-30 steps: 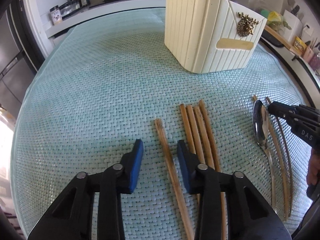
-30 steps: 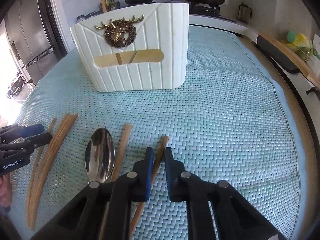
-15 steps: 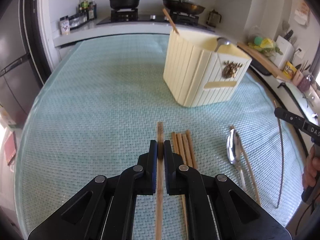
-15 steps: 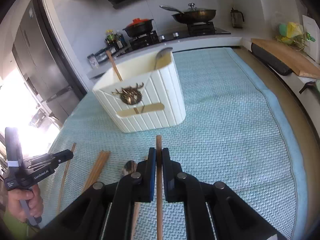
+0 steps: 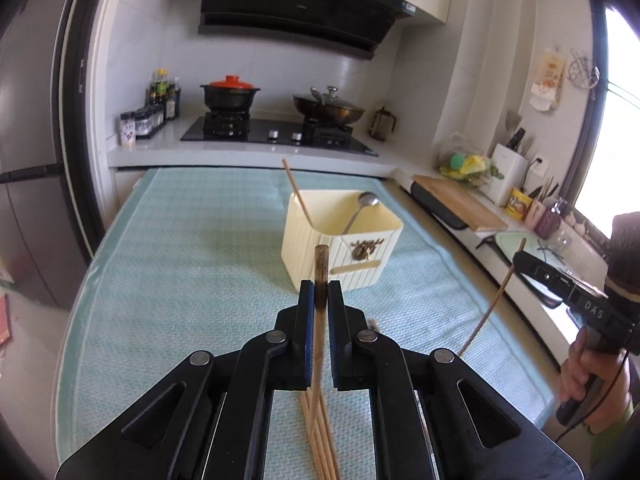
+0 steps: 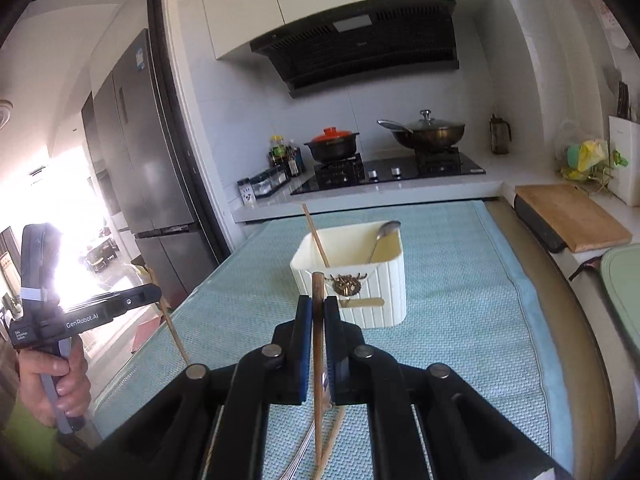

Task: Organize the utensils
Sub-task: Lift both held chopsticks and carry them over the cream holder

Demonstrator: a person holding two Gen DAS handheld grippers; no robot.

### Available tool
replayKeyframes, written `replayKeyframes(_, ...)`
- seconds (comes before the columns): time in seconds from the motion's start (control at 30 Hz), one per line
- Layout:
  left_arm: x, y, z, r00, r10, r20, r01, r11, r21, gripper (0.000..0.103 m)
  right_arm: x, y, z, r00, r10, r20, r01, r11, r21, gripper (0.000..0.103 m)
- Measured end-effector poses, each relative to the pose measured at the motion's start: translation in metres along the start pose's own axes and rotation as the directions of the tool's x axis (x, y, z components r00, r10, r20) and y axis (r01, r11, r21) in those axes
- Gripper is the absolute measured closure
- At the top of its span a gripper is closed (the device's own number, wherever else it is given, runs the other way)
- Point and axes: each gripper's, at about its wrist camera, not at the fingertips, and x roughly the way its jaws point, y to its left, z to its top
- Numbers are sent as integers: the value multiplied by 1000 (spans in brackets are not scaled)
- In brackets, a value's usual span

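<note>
My left gripper (image 5: 320,292) is shut on a wooden chopstick (image 5: 321,264) and holds it lifted above the mat. My right gripper (image 6: 318,306) is shut on another wooden chopstick (image 6: 318,292), also lifted. A cream utensil holder (image 5: 340,248) with a brass deer badge stands ahead on the teal mat; it also shows in the right wrist view (image 6: 360,280). It holds one chopstick (image 5: 298,194) and a metal spoon (image 5: 360,210). Several chopsticks (image 5: 320,436) lie on the mat under my left gripper. The right gripper appears at the left view's right side (image 5: 520,258).
The teal woven mat (image 5: 180,280) covers the table. Behind it is a counter with a stove (image 5: 276,134), a red-lidded pot and a wok. A wooden cutting board (image 6: 572,218) lies to the right. A fridge (image 6: 136,168) stands to the left.
Both grippers have closed on a chopstick each and lifted them off the mat, rising well above the table. The holder now looks farther and lower.
</note>
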Motion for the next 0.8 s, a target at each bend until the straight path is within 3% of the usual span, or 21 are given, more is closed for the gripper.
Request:
replayKeyframes(0.23,-14,-7,13,998,-35,59,35,999,-8,99,-15,13,15,997,-5,76,7,999,-35,97)
replayKeyframes(0.53,-15,-7,34,995,-62,81,63,998,-14,99,-17,16,34,995,-15,103,22,997,-70,97)
replayKeyframes(0.8,-6,-16,92,989,-62,132,58,998,32,99,0,10,86,989,-11,144,24,996,-90,97)
